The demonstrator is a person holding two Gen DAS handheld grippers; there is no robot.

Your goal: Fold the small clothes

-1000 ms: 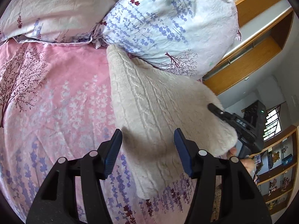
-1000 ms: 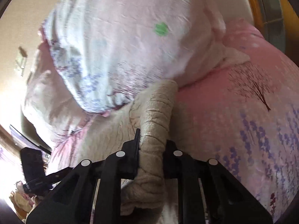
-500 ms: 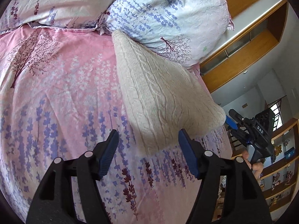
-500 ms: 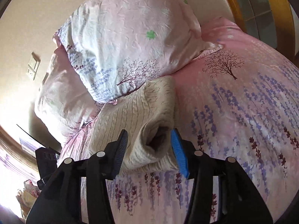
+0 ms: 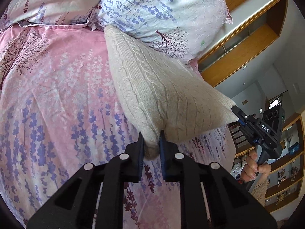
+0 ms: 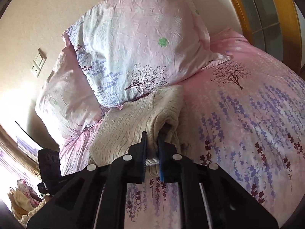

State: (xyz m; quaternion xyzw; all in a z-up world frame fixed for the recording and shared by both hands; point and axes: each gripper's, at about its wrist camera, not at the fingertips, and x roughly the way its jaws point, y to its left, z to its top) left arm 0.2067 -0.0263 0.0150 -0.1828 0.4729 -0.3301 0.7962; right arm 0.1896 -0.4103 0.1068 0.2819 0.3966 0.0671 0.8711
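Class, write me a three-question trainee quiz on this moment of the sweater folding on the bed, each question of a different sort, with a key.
1. True or false: the left gripper is shut on a corner of the cream knit sweater.
2. Multiple choice: the sweater's far end lies against (A) a wooden chair, (B) the floral pillow, (C) a laundry basket.
3. Short answer: what does the right gripper hold?

Key
1. True; both pads pinch the knit, the jaws having just closed.
2. B.
3. Another bunched edge of the same sweater, above the pink bedspread; its jaws have just closed too.
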